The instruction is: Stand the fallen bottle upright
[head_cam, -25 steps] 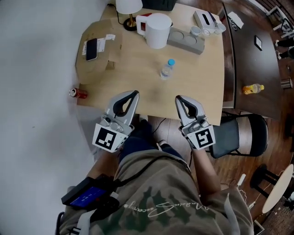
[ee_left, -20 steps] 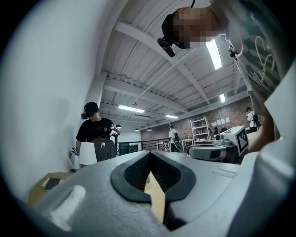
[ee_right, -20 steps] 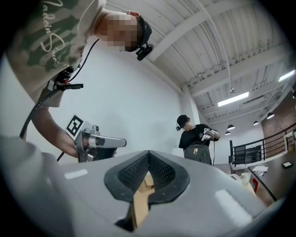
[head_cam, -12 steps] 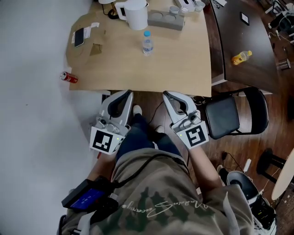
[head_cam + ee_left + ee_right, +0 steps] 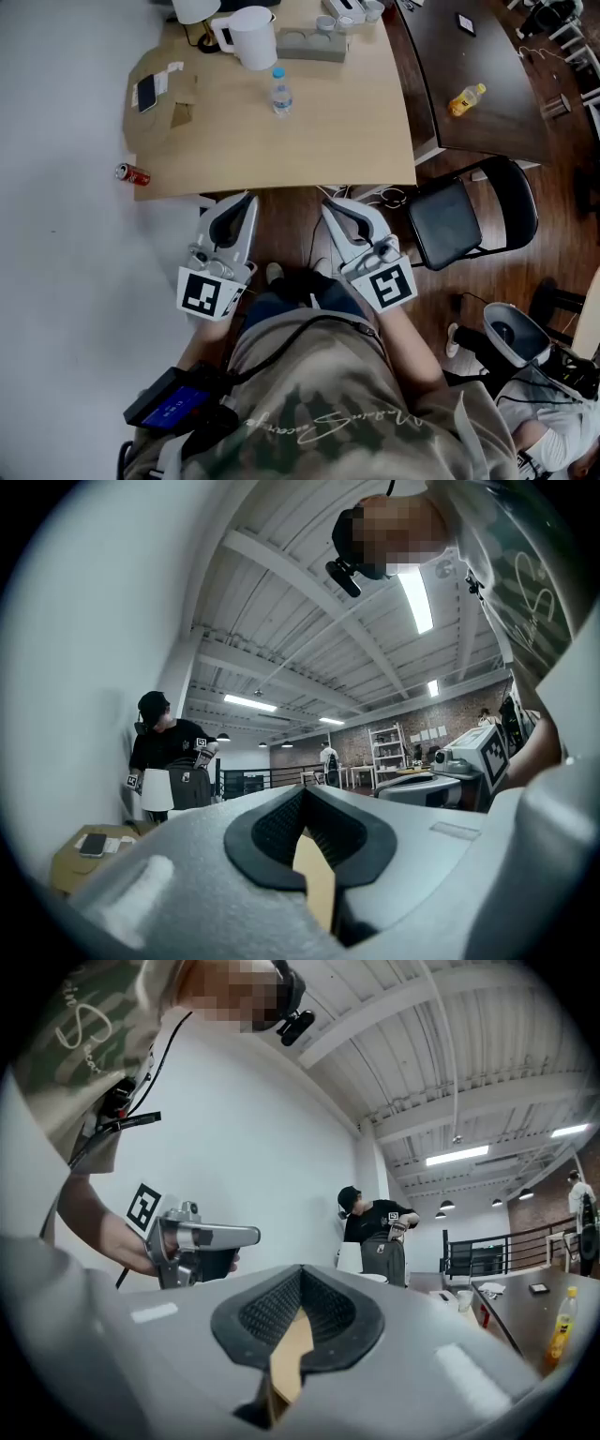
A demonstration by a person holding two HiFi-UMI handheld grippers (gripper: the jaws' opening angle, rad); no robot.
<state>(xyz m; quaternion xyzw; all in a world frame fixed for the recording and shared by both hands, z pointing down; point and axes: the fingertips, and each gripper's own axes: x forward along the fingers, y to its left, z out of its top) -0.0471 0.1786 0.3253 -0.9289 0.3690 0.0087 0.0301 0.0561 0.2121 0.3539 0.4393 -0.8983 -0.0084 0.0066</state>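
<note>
A clear blue-capped plastic bottle (image 5: 279,94) stands upright on the pale wooden desk (image 5: 328,131). The left gripper (image 5: 247,196) and right gripper (image 5: 327,205), fingers closed and empty, hang short of the desk, seemingly finished.

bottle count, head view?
2. A clear blue-capped bottle stands on the light table. A yellow bottle is on the dark table at right. Clutter at the light table's far edge may hide others.

White jug (image 5: 253,39), black chair (image 5: 448,225)
</note>
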